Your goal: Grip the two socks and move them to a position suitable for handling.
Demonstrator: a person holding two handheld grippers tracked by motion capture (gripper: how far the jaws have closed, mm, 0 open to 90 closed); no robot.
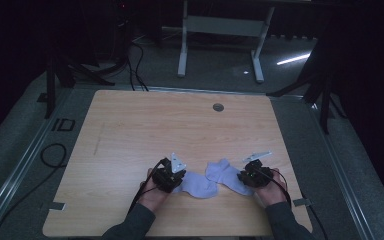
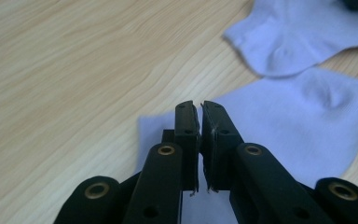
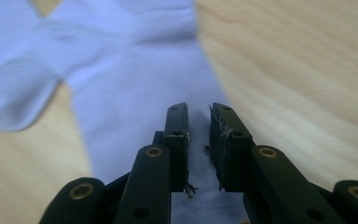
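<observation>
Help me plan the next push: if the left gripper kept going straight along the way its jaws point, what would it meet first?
Probably the pale sock lying just ahead of and beneath the left gripper, whose jaws stand nearly shut with nothing between them. Beyond it lies the second sock. Depth is hard to judge.

The high view looks forward and down from above the person's edge of the bench (image 1: 130, 125), far enough back to take in the whole top and the floor beyond at 12 o'clock. The left gripper view rides low on the left claw (image 2: 198, 109), looking along its jaws close over the wood. The right gripper view does the same on the right claw (image 3: 199, 112). All three share the pale socks (image 1: 215, 180) near the bench's 6 o'clock edge.
</observation>
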